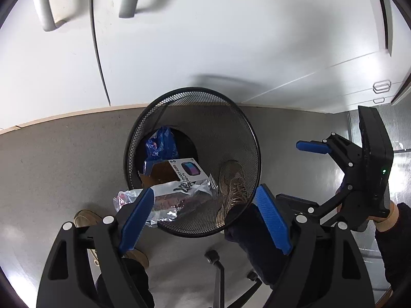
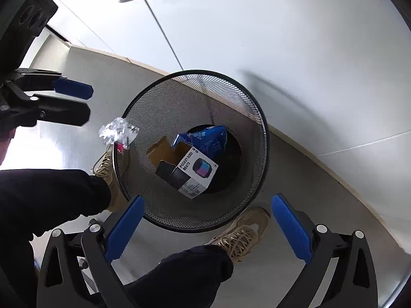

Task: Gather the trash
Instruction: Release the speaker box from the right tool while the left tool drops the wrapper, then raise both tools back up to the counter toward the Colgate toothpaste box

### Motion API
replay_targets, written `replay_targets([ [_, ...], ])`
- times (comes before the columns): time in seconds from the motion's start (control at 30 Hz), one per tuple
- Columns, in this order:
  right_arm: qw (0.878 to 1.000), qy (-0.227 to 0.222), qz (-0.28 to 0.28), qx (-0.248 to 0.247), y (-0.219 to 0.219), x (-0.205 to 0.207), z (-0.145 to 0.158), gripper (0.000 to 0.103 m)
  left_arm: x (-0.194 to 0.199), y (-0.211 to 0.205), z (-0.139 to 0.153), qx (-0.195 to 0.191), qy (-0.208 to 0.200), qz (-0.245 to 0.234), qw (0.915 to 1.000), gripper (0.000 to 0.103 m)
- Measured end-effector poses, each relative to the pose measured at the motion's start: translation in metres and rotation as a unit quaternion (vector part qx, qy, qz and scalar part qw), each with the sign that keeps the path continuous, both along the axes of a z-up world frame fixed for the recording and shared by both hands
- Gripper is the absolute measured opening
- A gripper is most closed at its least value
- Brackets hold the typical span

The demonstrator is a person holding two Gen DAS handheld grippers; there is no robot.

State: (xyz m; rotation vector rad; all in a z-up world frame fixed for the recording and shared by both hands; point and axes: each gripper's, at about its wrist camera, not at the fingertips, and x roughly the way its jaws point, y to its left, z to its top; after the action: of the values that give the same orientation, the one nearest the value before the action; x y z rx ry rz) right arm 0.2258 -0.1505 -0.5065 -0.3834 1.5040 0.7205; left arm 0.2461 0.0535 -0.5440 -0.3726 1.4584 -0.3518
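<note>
Grey floor, white cupboard doors across the upper frame.

Item 1: round black wire-mesh wastebasket [image 2: 257,118], centre of both views, standing on the floor close to the cupboards. Contents: crumpled blue plastic bag [image 2: 209,138] at the bottom; white-and-black cardboard box printed "Pocket-Sized Beats" [image 2: 194,177], flaps open, lying tilted beside it.

Item 2: crinkled clear-and-silver foil wrapper [image 1: 177,195], straddling the rim's left edge, part outside; apparently just let go above the opening.

Item 3: left gripper [image 1: 205,218], jaws apart, nothing pressed between them, wrapper just ahead.

Item 4: right gripper [image 2: 208,227], jaws wide apart, empty, aimed down into the basket.

Item 5: tan laced shoes [image 2: 241,233], dark trouser legs, lower frame.
</note>
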Motion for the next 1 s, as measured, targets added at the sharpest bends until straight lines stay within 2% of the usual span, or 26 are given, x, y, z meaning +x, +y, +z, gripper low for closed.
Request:
replay_targets([
  [0.27,1.0,-0.006,-0.007,0.011,-0.002,0.001,0.007,0.1,0.001,0.003,0.01,0.0,-0.007,0.0,1.0,0.082],
  [0.47,1.0,-0.012,-0.011,0.022,-0.002,0.005,0.027,0.1,-0.003,-0.012,0.033,0.017,-0.024,-0.04,0.9988,0.091],
  [0.6,0.999,-0.026,-0.012,0.038,-0.006,0.01,0.061,0.1,-0.005,-0.009,0.074,0.005,-0.049,-0.046,0.9977,0.097],
  [0.7,0.998,-0.041,-0.005,0.047,-0.01,0.012,0.092,0.1,-0.007,-0.005,0.118,-0.005,-0.077,-0.048,0.9959,0.099],
  [0.83,0.996,-0.064,-0.002,0.063,-0.02,0.016,0.142,0.1,-0.011,-0.011,0.178,0.027,-0.112,-0.078,0.9903,0.099],
  [1.0,0.993,-0.092,-0.004,0.079,-0.029,0.016,0.199,0.1,-0.016,-0.017,0.257,0.047,-0.166,-0.11,0.9789,0.099],
])
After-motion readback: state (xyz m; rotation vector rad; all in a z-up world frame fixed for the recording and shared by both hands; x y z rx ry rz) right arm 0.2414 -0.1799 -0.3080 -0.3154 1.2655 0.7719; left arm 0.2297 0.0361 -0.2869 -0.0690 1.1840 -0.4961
